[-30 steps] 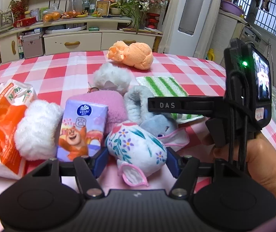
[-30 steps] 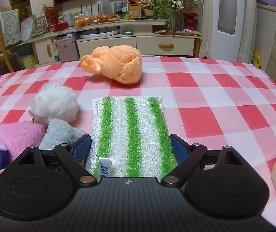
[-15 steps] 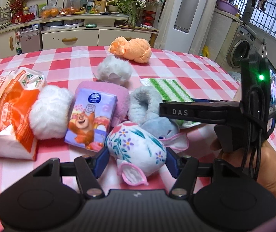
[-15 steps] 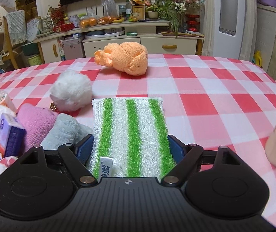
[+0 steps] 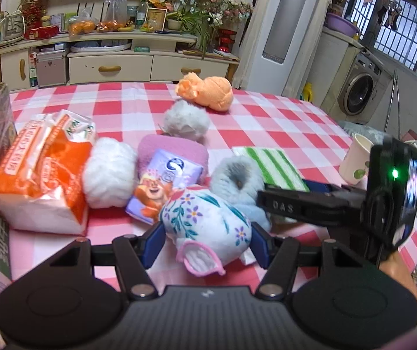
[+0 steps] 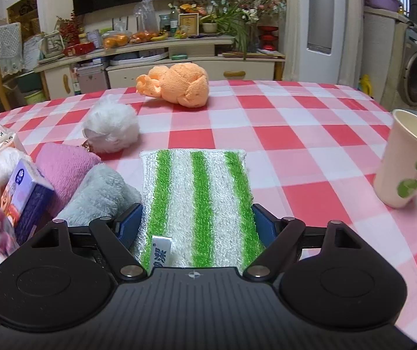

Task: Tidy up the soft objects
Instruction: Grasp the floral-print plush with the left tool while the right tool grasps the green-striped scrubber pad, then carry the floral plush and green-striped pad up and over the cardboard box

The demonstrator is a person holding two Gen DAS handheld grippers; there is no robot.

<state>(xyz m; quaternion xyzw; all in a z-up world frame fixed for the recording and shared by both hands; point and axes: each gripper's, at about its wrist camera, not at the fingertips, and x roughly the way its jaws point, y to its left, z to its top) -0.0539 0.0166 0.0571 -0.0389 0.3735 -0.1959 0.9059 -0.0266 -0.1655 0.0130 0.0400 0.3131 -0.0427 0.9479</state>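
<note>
Blue fingers of the left gripper (image 5: 207,240) squeeze a flowery plush toy (image 5: 205,224), low over the red-checked counter (image 5: 281,128). Behind it sit a purple tissue pack (image 5: 164,186) with a cartoon bear and an orange pack (image 5: 45,169). The right gripper (image 6: 196,224), marked "DAS" on its side, has its fingers pressed against both edges of a green-striped cloth (image 6: 196,192) lying flat, near a paper cup (image 6: 407,160) with green dots

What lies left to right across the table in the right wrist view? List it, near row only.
Purple tissue pack → grey plush → green-striped cloth between the right gripper's fingers → paper cup.
</note>
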